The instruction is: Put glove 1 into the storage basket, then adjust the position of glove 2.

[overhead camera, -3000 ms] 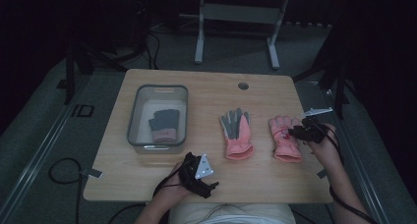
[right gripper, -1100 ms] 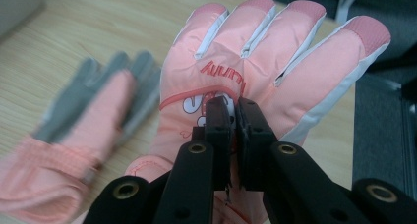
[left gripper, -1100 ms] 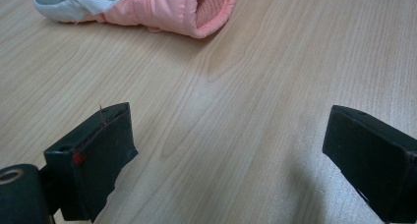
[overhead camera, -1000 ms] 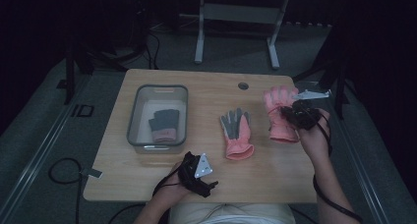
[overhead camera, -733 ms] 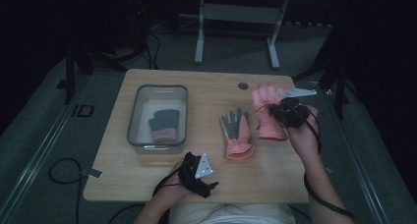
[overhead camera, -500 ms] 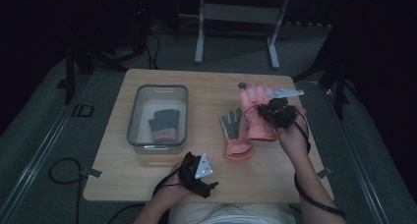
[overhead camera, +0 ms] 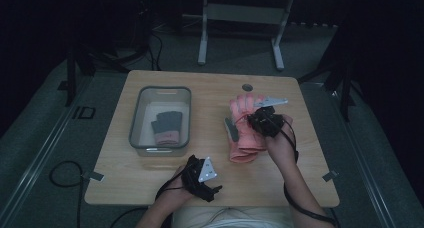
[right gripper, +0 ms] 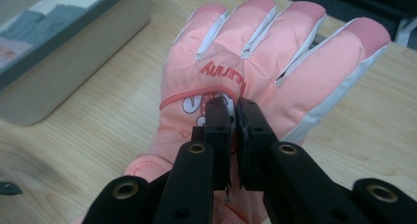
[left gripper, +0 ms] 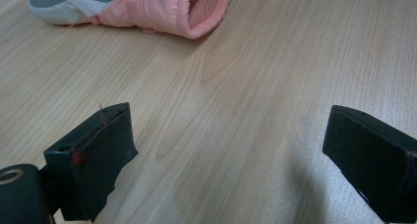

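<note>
Jaws of the right gripper [right gripper: 230, 117] are clenched on a pinch of fabric at the back of a pink padded glove [right gripper: 255, 62], just below its printed lettering, with the four glove fingers fanning out beyond the jaw tips and the cuff hanging back beneath them. In the high view this glove [overhead camera: 245, 119] sits above and partly over a second pink glove [overhead camera: 242, 149] lying on the counter [overhead camera: 210, 88], whose grey palm side peeks out to the left. The clear bin [overhead camera: 161, 119] with a grey knit glove [overhead camera: 166, 128] inside lies well to the left of the jaws. The held glove looks light, soft and quilted, so it will likely droop and swing rather than keep its shape; the smooth shell may slip, so a fold of the back or the thicker cuff seems the surest hold. The left gripper [left gripper: 231, 150] rests near the counter's front edge with its jaws released and wide, nothing between them, the second glove's ribbed cuff [left gripper: 196, 10] ahead of them.
</note>
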Tool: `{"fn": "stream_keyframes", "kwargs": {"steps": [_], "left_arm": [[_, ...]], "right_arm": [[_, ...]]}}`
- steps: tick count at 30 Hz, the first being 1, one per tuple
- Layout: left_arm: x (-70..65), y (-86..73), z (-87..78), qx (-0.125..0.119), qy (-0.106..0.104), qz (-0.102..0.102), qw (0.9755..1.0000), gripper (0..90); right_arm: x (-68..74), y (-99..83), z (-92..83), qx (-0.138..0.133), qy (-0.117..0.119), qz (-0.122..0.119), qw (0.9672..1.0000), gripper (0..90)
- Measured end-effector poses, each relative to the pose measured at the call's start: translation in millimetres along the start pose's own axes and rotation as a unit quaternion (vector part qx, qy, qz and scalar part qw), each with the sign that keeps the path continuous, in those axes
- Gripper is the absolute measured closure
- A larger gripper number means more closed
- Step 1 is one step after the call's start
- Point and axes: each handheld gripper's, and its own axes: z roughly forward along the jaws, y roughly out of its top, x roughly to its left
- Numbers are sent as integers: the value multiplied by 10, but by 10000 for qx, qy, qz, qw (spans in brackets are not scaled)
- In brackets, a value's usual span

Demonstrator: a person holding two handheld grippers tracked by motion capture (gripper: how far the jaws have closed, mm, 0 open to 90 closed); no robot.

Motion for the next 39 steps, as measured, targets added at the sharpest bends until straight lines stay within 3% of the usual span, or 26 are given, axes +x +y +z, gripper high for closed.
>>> {"fn": "stream_keyframes", "kwargs": {"steps": [2, 3, 11, 18, 24, 28, 34, 39], "left_arm": [[0, 0, 0, 0, 0, 0, 10000, 49], [-6, 3, -1, 20, -6, 19, 10000, 49], [-14, 3, 8, 33, -11, 26, 10000, 50], [-21, 2, 27, 144, 52, -10, 9999, 53], [-21, 2, 36, 94, 108, -116, 9998, 53], [9, 4, 24, 15, 93, -349, 9993, 46], [41, 56, -7, -96, 28, -540, 9985, 49], [31, 177, -74, -191, 248, -444, 9985, 53]], "right_arm": [[23, -12, 31, 31, -45, 4, 10000, 849], [75, -58, 152, 156, -103, 45, 9998, 848], [148, -189, 538, 602, -199, 1, 9980, 842], [169, -287, 706, 655, -81, 33, 9978, 838], [122, -265, 652, 592, 67, 21, 9982, 769], [80, -222, 489, 367, 324, 3, 9988, 693], [-11, -212, 252, 103, 475, -211, 9986, 633], [-167, -237, 103, -34, 576, -297, 9979, 610]]}}
